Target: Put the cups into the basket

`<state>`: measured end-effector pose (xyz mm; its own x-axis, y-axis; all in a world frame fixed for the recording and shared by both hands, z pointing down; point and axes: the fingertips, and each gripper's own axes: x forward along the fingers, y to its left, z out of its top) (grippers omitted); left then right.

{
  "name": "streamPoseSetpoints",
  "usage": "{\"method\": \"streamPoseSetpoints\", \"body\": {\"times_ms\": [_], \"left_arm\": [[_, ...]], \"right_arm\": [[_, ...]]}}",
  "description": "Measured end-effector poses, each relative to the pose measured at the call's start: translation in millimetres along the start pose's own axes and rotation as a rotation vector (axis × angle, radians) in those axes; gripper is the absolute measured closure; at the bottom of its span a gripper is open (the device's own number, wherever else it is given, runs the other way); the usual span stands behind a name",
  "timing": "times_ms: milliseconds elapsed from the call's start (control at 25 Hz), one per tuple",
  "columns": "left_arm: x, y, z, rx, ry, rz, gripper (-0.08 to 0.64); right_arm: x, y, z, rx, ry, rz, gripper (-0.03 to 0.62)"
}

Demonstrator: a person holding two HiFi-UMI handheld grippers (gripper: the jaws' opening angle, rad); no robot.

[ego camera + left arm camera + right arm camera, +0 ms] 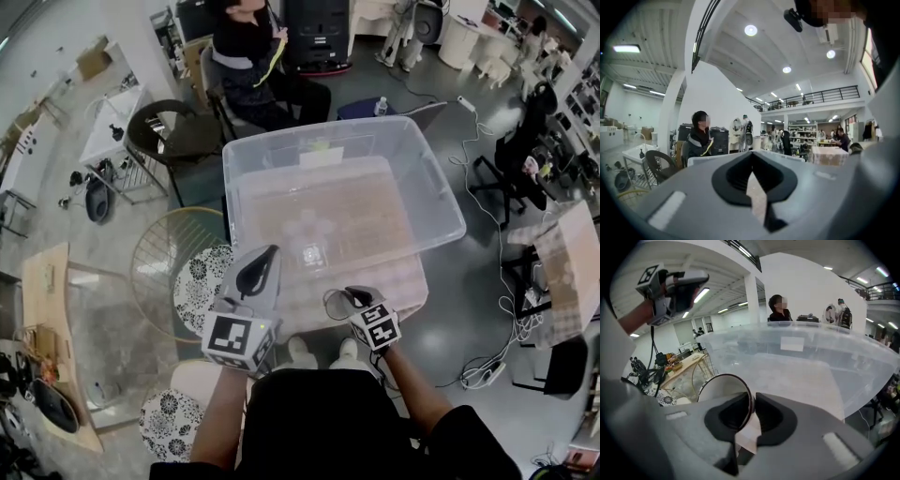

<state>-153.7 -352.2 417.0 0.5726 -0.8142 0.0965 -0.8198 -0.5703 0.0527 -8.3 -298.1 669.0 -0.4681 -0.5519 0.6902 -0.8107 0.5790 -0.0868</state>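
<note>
With your right gripper (751, 411) clenched on the rim of the cup (723, 387), note that the clear basket (834, 341) lies directly ahead, its near wall just beyond the jaws; your left gripper (751, 161) is closed and empty.

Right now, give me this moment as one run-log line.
left gripper: shut, empty | right gripper: shut on cup wall | cup: outside basket, by its near wall

Black top (319, 422); grey, marker-cubed hand-held grippers (267, 253)
</note>
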Motion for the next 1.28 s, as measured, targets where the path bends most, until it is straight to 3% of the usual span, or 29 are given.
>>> {"method": "streamPoseSetpoints", "body": {"times_ms": [240,680,960,1280], "left_arm": [[7,-3,0,-0.015,-0.017,-0.002,0.555],[17,-5,-6,-0.033,-0.019,0.019,0.555],[22,-5,-4,-0.075,-0.029,0.026,0.556],[32,8,-2,-0.067,-0.025,0.059,0.556]], "right_arm": [[-54,16,46,-0.007,-0.091,0.061,0.543],[-120,8,147,-0.049,-0.243,0.067,0.543],[-102,-18,201,-0.104,-0.263,0.048,0.543],[-35,-43,219,-0.092,-0.177,0.091,0.540]]}}
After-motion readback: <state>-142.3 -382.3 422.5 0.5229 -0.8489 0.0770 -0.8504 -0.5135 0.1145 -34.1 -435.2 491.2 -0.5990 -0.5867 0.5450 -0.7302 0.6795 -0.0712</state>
